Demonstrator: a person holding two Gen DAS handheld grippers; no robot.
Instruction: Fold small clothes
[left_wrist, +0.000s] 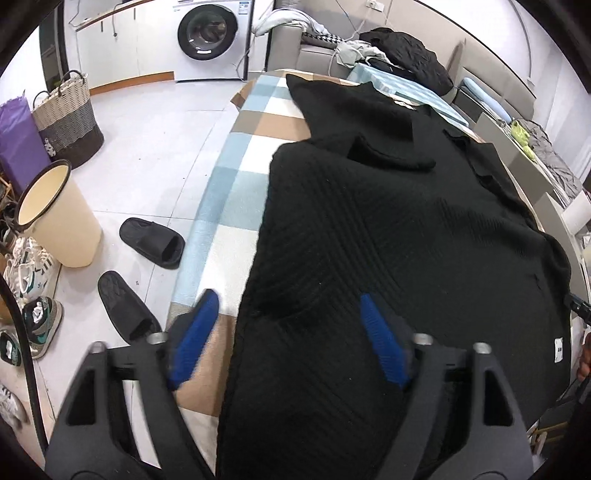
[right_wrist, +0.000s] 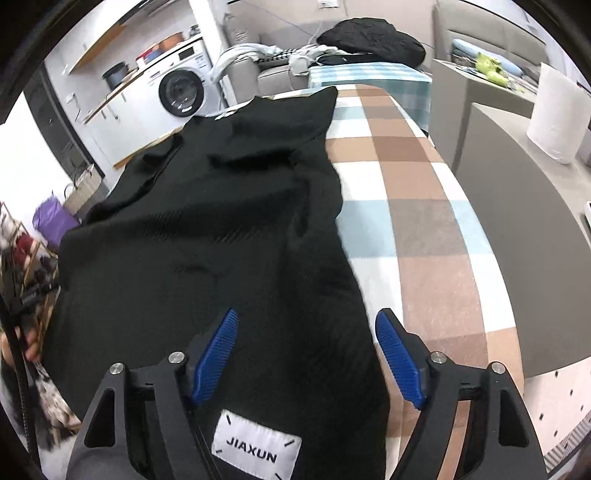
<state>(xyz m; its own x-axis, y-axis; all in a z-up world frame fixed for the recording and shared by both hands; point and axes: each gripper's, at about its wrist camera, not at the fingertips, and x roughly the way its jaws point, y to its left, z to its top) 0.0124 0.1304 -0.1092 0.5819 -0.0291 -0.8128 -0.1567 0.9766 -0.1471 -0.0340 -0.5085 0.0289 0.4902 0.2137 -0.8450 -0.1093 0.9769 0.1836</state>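
Blue-padded fingers of the left gripper (left_wrist: 288, 332) stand apart in the left wrist view, holding nothing; one pad is over the checked blanket (left_wrist: 236, 155), the other over the black knitted garment (left_wrist: 388, 240), whose left edge runs between them. One such garment lies spread along the blanket-covered surface, reaching toward its far end. On the floor beside it: two black slippers (left_wrist: 151, 247), one cream bin (left_wrist: 59, 214), one woven basket (left_wrist: 68, 118).

From the right wrist view, the right gripper (right_wrist: 306, 354) is likewise open and empty, its jaws straddling the garment's right edge near the near end. One white label (right_wrist: 256, 445) reading JIAXUN sits just below the fingers.
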